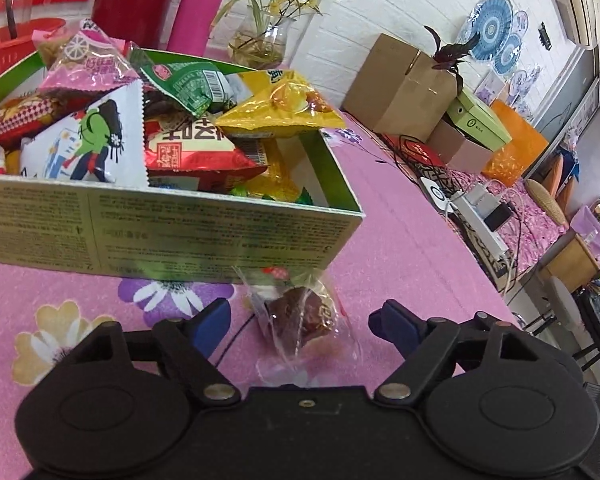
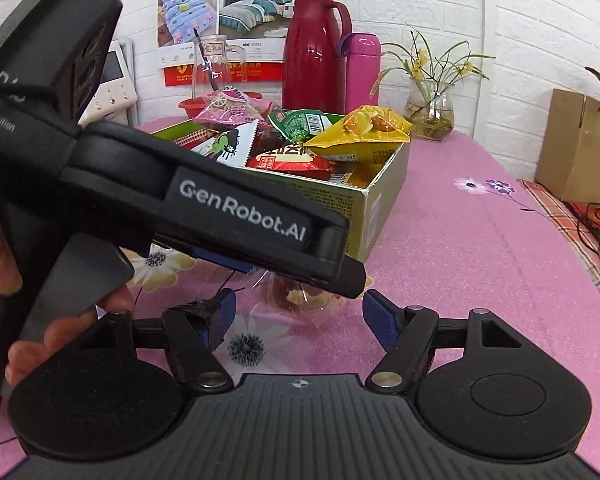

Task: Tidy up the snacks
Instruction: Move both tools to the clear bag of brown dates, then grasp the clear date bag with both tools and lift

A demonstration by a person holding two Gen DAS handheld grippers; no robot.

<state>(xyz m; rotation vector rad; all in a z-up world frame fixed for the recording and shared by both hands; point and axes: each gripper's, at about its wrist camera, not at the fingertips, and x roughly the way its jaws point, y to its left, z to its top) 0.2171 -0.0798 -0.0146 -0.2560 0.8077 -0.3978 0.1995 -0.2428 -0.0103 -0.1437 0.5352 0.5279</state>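
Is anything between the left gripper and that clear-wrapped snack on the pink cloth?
Nothing visible. The left gripper is open, and the clear-wrapped snack lies on the tablecloth between its fingers, untouched by either. The green snack box stands just behind it, not in the path.

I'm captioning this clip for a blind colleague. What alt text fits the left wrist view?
The open left gripper straddles a clear-wrapped brown snack on a pink floral tablecloth, its blue pads apart from the wrapper. Just behind stands a green box heaped with snack packets.
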